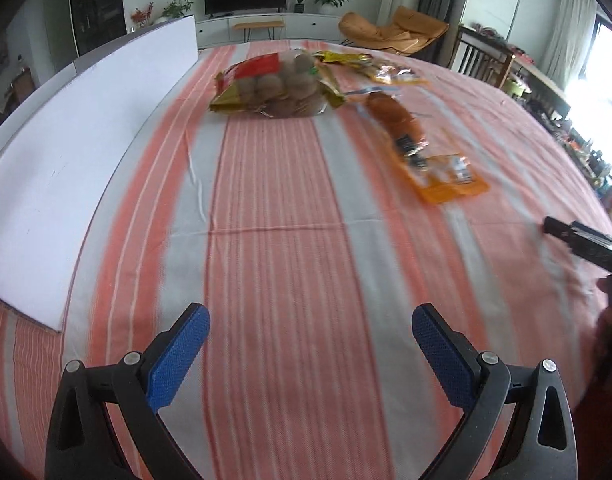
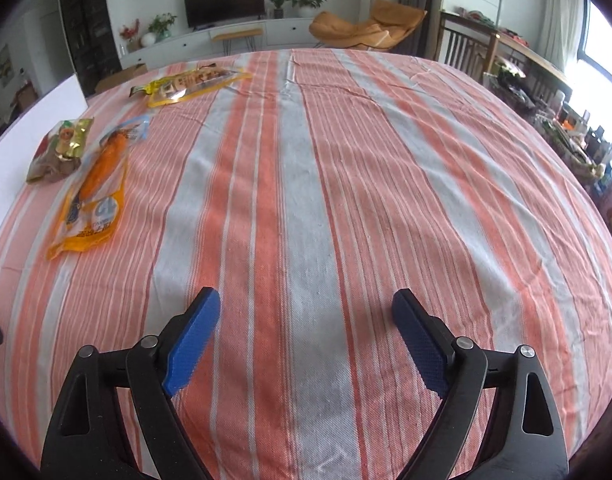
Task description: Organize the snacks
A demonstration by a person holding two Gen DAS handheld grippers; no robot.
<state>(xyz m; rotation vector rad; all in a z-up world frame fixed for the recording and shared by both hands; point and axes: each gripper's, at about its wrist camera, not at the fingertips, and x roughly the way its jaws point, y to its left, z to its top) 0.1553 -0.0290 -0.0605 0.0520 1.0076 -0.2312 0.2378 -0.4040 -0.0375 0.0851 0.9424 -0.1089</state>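
A clear bag of brown round snacks (image 1: 274,84) lies far ahead on the striped tablecloth (image 1: 282,208). An orange sausage packet (image 1: 418,144) lies to its right, and a yellow packet (image 1: 382,68) lies behind them. My left gripper (image 1: 310,320) is open and empty, well short of them. In the right wrist view the brown snack bag (image 2: 58,152), the orange packet (image 2: 94,192) and the yellow packet (image 2: 194,84) lie at the far left. My right gripper (image 2: 306,304) is open and empty over bare cloth.
A white board (image 1: 74,160) lies along the table's left side. The other gripper's black body (image 1: 586,244) shows at the right edge of the left wrist view. A TV, plants, an orange lounge chair (image 2: 362,28) and cluttered shelves stand beyond the table.
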